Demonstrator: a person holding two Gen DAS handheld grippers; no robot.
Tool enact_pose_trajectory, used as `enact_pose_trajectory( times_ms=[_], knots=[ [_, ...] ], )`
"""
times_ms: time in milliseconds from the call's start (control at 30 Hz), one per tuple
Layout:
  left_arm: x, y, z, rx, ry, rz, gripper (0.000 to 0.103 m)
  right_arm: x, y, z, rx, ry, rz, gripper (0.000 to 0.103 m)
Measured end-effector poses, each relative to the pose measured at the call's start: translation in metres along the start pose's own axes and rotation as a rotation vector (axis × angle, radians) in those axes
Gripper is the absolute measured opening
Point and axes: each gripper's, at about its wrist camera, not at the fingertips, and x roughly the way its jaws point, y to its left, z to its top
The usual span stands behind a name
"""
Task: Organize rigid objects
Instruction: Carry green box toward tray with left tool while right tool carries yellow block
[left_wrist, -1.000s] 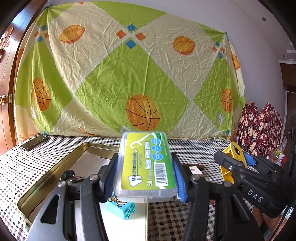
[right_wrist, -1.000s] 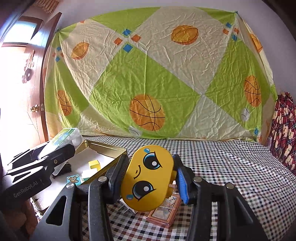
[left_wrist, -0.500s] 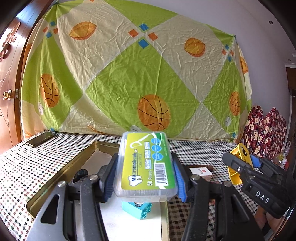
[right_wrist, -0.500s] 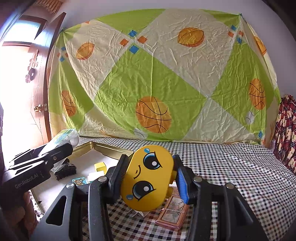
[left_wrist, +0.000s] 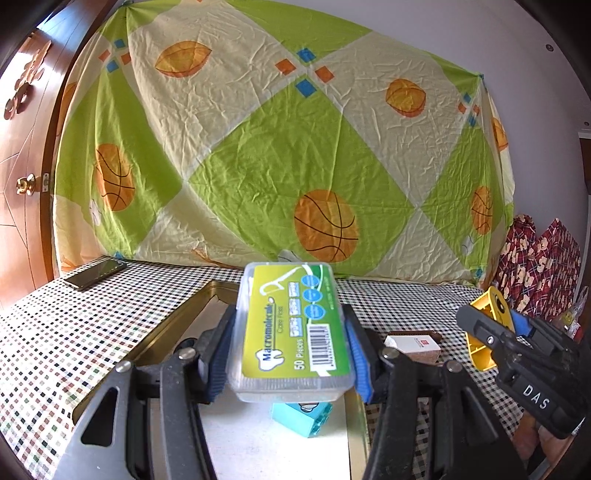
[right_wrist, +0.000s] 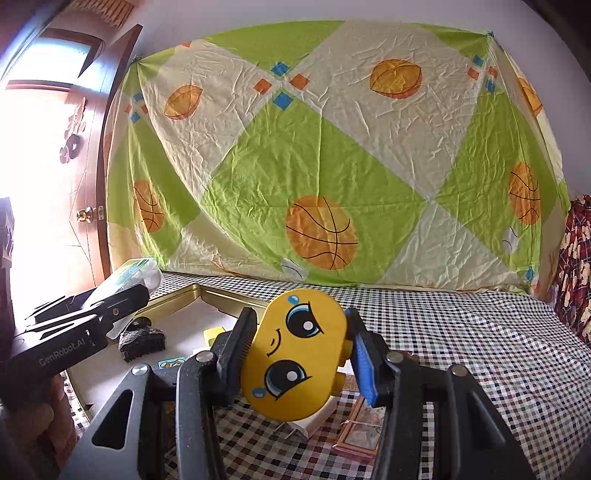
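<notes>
Left gripper (left_wrist: 288, 354) clamps floss box (left_wrist: 290, 328) — above tray (left_wrist: 173, 325).

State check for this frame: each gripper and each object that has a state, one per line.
left gripper: shut on floss pick box
floss pick box: lid closed, held above gold tray
right gripper: shut on yellow face toy
yellow face toy: held, tilted
teal brick: lying in tray

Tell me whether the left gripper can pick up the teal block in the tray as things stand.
Probably not yet. The left gripper is shut on the floss box, so its jaws are full. The teal block lies in the gold tray just below, with nothing else over it; the box must be set down first.
</notes>
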Motion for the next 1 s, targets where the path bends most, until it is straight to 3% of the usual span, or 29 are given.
enact_pose_trajectory(
  times_ms=[1000],
  knots=[
    [-0.005,0.036,0.005,-0.021,-0.015,0.069,0.053,0.018,0.045,0.005,-0.053,0.007,0.084,0.051]
  ],
)
